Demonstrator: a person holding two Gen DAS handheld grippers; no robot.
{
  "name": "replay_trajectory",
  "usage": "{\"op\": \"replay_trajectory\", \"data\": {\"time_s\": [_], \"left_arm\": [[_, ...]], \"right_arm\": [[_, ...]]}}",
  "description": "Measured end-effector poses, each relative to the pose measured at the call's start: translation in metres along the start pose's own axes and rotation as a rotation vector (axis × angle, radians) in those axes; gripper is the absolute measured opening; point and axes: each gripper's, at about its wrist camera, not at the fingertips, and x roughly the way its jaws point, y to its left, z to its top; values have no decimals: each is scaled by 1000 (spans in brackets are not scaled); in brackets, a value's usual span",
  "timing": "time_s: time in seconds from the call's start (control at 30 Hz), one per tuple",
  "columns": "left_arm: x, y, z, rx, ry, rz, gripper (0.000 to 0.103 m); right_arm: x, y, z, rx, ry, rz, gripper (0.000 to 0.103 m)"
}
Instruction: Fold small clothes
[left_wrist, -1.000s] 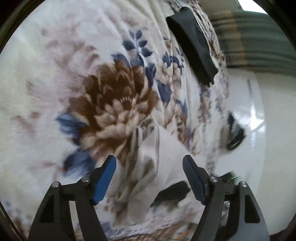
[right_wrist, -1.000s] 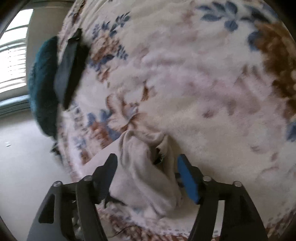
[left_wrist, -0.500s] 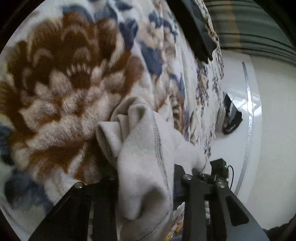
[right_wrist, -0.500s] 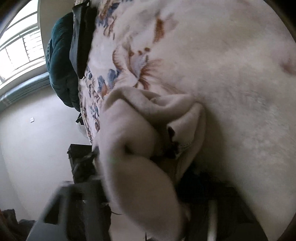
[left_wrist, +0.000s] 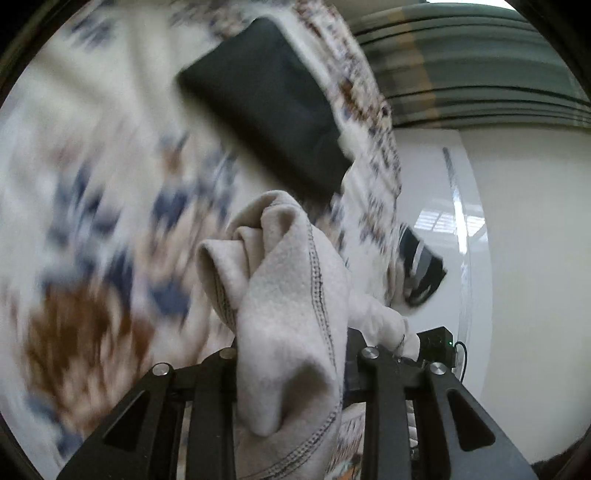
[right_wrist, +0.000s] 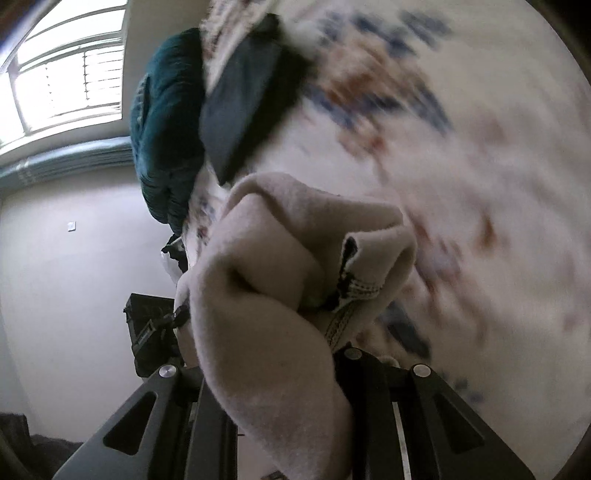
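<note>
A small beige fleece garment with dark stitched seams is bunched up between the jaws of my left gripper, which is shut on it. The same beige garment fills the jaws of my right gripper, also shut on it. Both grippers hold it lifted above a cream floral blanket that covers the bed. The fingertips of both grippers are hidden by the cloth.
A folded dark garment lies on the blanket near its edge and also shows in the right wrist view. A teal cushion lies beside it. A black shoe sits on the white floor. A black device stands below the bed.
Both grippers closed on the beige garment and lifted it off the blanket. The views swung toward the folded dark garment, and the background is motion blurred.
</note>
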Motion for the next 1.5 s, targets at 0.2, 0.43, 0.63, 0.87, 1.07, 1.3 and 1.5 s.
{"op": "replay_trajectory", "data": {"time_s": [0.2,0.43,0.63,0.87,1.07,1.3,1.5], "left_arm": [[26,-28,134,104,-90,49,26],[66,-17,250,208,-103,174,29],[94,27,280,165,-26,265,36],[78,-19,260,325,-184,523,100],[78,-45,228,385,-237,715,103],[54,-93,172,425,-273,812,103],[11,-153,121,480,-321,819,103]], "right_arm": [[26,69,132,-92,-59,-10,19],[95,111,282,-142,-67,-50,19],[141,105,338,-142,-20,-190,26],[131,127,303,-298,-85,-581,97],[129,147,245,-429,-219,-919,103],[96,184,185,-444,-367,-1021,103],[37,232,128,-450,-455,-1030,103]]}}
